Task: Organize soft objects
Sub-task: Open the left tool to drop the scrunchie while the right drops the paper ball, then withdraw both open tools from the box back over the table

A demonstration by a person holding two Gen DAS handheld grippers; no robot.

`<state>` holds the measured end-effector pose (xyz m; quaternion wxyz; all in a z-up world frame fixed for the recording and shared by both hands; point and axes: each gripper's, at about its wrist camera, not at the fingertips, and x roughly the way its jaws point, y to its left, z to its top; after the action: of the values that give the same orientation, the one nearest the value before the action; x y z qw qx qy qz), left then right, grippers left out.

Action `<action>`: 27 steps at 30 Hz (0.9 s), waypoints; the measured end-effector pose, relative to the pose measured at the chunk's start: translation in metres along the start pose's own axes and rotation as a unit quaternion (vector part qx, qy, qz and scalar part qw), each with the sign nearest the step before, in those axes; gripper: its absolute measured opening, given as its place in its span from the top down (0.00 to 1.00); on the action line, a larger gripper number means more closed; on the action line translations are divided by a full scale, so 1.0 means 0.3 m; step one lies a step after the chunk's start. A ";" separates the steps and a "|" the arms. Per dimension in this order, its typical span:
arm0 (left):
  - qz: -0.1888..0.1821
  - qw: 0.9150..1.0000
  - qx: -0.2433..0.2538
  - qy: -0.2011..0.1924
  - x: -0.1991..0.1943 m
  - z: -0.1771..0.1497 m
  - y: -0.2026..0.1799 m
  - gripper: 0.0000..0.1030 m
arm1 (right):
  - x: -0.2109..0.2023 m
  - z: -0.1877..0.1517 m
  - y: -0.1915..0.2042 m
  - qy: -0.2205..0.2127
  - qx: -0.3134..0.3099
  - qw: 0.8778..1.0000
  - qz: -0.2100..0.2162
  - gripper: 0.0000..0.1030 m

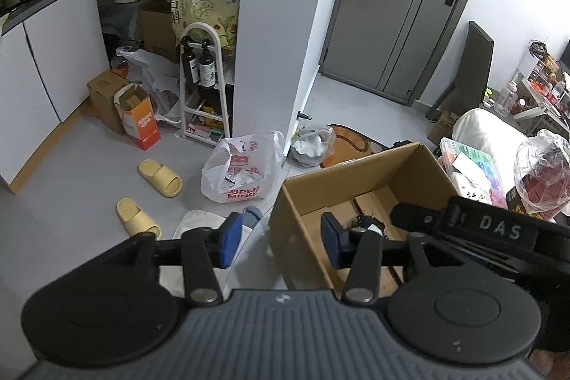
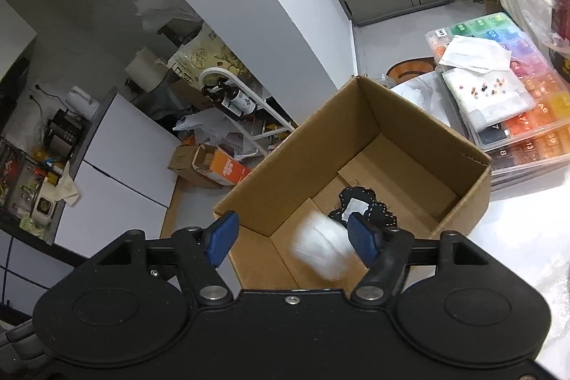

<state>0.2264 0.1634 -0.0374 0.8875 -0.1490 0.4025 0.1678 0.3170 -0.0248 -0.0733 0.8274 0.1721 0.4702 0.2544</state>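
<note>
Two grippers sit close in front of me, both with their blue pads spread wide and nothing pinched between them. My right gripper (image 2: pixel 292 239) hangs over the near edge of the cardboard box (image 2: pixel 420 116), and a blurred white soft thing (image 2: pixel 322 246) shows between its pads, over the box floor; I cannot tell whether it touches the floor. Just past it, a black soft piece with a white patch (image 2: pixel 359 207) lies on the bottom of the box. My left gripper (image 1: pixel 281 243) straddles the box's left wall, one pad outside and one inside, with the other tool's black body crossing on its right. Beyond the box on the right lies a tray of coloured beads (image 2: pixel 527 88). Farther off on the floor I see a white shopping bag (image 1: pixel 242 168) and two yellow slippers (image 1: pixel 160 177).
</note>
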 end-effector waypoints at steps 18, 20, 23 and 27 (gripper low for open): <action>-0.026 1.000 0.003 0.008 -0.129 -0.109 -0.055 0.14 | -0.262 -0.079 -0.125 -0.020 -0.025 0.998 -0.051 0.14; -0.022 1.000 0.008 0.008 -0.144 -0.124 -0.072 0.13 | -0.295 -0.091 -0.147 -0.022 -0.027 0.998 -0.059 0.08; -0.025 0.999 0.018 0.007 -0.167 -0.146 -0.100 0.11 | -0.336 -0.112 -0.170 -0.023 -0.029 0.997 -0.068 0.02; -0.029 0.999 0.032 -0.001 -0.200 -0.167 -0.135 0.00 | -0.387 -0.136 -0.189 -0.029 -0.038 0.996 -0.071 0.00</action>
<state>0.1728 0.0964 -0.0179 0.8967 -0.1323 0.4022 0.1290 0.2466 -0.1367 -0.0431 0.8627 0.1138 0.4469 0.2075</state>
